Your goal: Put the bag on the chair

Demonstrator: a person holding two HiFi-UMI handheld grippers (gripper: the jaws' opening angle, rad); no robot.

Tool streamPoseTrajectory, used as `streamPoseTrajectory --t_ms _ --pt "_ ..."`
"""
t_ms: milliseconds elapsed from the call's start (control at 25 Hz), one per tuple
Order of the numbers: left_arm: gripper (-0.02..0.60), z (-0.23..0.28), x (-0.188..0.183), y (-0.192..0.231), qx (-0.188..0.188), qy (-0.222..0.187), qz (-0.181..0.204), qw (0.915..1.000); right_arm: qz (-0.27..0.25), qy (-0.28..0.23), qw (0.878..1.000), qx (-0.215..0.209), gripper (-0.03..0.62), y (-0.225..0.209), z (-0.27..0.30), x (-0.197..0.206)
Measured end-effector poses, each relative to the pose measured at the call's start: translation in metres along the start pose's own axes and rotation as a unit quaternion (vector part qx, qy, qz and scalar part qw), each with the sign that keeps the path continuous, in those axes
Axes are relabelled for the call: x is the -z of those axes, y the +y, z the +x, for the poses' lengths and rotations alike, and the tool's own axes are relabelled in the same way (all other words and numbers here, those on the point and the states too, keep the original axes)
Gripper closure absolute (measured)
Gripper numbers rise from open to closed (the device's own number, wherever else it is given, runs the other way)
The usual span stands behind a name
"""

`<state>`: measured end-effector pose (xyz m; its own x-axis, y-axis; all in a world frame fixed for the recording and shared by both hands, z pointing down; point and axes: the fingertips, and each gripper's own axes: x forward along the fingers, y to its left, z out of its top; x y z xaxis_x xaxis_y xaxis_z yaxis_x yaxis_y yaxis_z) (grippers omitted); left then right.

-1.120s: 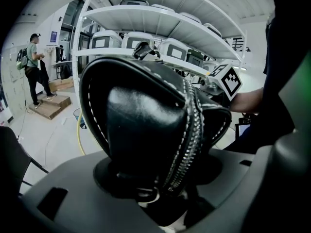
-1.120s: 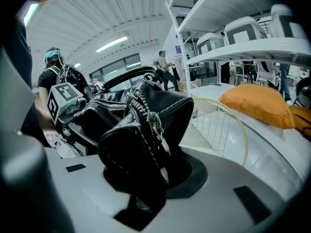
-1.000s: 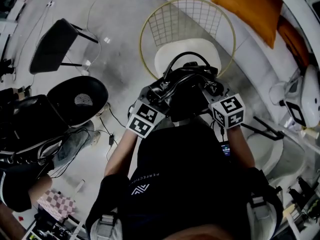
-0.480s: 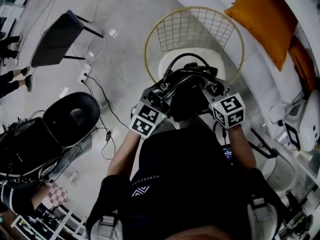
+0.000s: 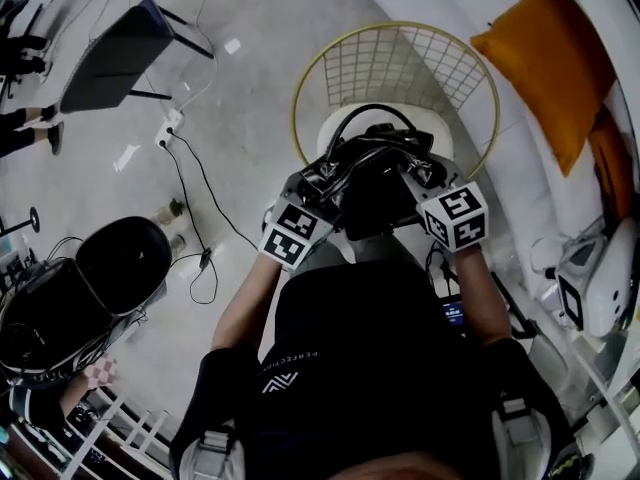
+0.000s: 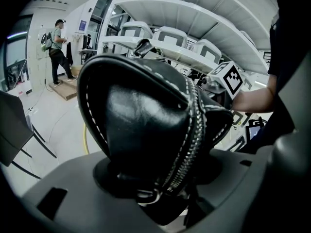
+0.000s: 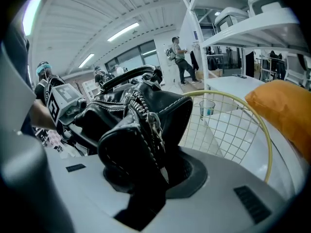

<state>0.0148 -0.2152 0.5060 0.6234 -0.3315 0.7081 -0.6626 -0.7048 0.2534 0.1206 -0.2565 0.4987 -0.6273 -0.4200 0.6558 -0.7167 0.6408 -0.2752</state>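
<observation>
A black leather bag [image 5: 372, 173] with a zip and a curved handle hangs between both grippers, just above the near edge of the chair's white seat [image 5: 345, 128]. The chair [image 5: 470, 58] is round, with a gold wire backrest. My left gripper [image 5: 312, 196] is shut on the bag's left end [image 6: 146, 115]; my right gripper [image 5: 428, 190] is shut on its right end [image 7: 138, 130]. In both gripper views the bag fills the space between the jaws and hides the fingertips.
A white sofa [image 5: 520, 168] with an orange cushion [image 5: 555, 63] stands right of the chair. On the floor at left are a black round stool [image 5: 120, 258], a dark chair [image 5: 110, 53], and cables [image 5: 195, 193]. People stand in the background [image 6: 56, 47].
The view has shifted: the chair and sofa sit slightly lower and further right in frame, the black stool has slid down-left. Both grippers keep the same hold on the bag.
</observation>
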Motion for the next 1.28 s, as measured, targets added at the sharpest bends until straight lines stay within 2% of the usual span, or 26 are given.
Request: streamPoseTrajectory --t_ms 560,840,1280 --pt "0.296 0.035 0.009 0.023 -0.02 -0.001 -0.039 0.999 -0.024 0.034 0.999 -0.032 0.476 -0.03 0.038 0.006" --pt "0.295 0.051 0.018 0.039 -0.024 0.0 -0.047 0.9986 -0.02 0.047 0.998 -0.044 0.474 -0.043 0.064 0.013" --pt "0.267 0.075 0.012 0.053 0.002 0.016 -0.056 0.9983 0.011 0.066 0.996 -0.05 0.451 -0.073 0.092 0.023"
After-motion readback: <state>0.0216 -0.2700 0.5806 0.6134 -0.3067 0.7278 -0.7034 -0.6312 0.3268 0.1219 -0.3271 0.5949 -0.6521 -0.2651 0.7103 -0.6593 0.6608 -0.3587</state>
